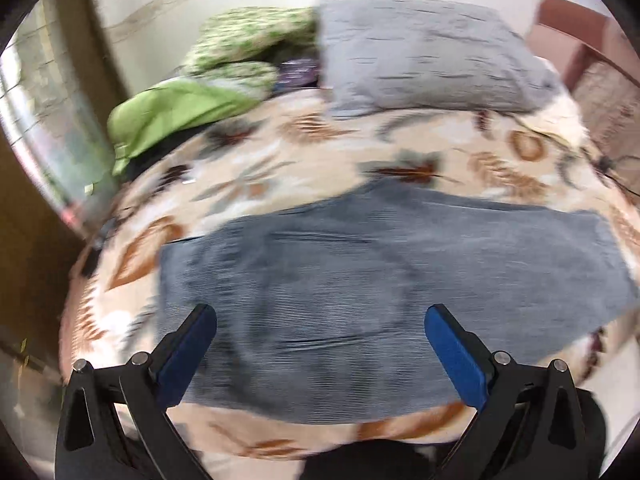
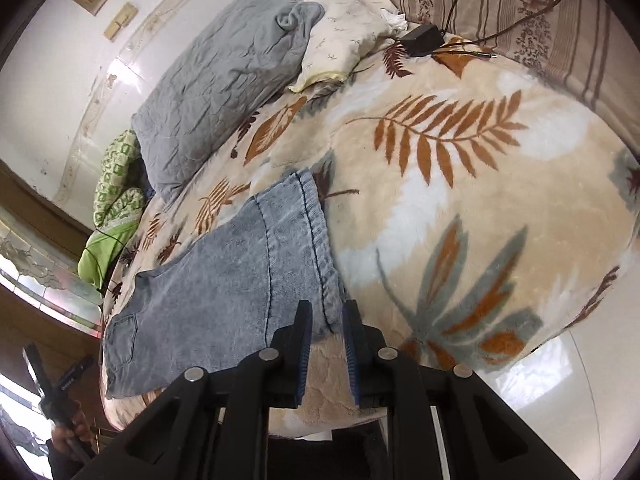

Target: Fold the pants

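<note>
The grey-blue denim pants (image 1: 360, 280) lie folded lengthwise on the leaf-patterned blanket (image 1: 280, 152). In the blurred left wrist view my left gripper (image 1: 320, 316) is open wide and hovers over the near edge of the pants, holding nothing. In the right wrist view the pants (image 2: 240, 280) run from the waist with a back pocket at lower left to the leg hem at the middle. My right gripper (image 2: 326, 312) has its jaws nearly closed around the near corner of the leg hem (image 2: 332, 300). The left gripper (image 2: 44, 380) shows small at the far lower left.
A grey pillow (image 2: 224, 80) and a cream pillow (image 2: 340, 36) lie at the back of the bed. Green bedding (image 1: 192, 108) is bunched near the wall. A black adapter with cables (image 2: 422, 38) lies by the striped headboard cushion (image 2: 520, 12). The blanket's front edge (image 2: 320, 408) is just below the right gripper.
</note>
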Action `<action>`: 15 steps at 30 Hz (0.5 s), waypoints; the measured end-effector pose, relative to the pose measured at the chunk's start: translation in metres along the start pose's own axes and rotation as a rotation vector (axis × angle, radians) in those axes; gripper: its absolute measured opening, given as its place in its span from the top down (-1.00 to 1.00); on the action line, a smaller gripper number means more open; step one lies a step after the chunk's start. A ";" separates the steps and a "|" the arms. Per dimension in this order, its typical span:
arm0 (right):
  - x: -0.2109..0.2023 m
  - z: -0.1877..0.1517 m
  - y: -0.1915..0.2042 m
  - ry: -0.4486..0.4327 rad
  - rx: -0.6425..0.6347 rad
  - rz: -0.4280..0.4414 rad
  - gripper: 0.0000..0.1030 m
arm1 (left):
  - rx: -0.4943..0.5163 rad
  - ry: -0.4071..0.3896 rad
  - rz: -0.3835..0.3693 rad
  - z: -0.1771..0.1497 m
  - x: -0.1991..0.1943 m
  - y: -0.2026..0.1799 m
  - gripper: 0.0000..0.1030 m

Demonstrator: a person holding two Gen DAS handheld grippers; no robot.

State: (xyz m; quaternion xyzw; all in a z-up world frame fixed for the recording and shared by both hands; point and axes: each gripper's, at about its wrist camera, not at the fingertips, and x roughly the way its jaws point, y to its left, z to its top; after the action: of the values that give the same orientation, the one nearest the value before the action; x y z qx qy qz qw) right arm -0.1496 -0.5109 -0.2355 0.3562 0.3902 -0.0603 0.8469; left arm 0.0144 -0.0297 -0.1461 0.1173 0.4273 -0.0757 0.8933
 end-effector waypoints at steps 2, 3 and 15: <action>-0.001 -0.004 -0.003 -0.016 0.016 0.021 0.13 | 0.031 0.026 -0.045 0.003 0.004 -0.024 -1.00; -0.002 -0.005 -0.005 -0.025 0.024 0.029 -0.29 | 0.044 0.039 -0.061 0.004 0.004 -0.037 -1.00; 0.019 -0.016 -0.033 -0.007 0.200 0.229 -0.45 | 0.175 0.130 -0.144 0.004 0.040 -0.127 -1.00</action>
State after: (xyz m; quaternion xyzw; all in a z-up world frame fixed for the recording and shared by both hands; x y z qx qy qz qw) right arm -0.1590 -0.5214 -0.2748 0.4807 0.3362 -0.0031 0.8099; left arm 0.0122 -0.1539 -0.1933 0.1682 0.4835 -0.1689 0.8423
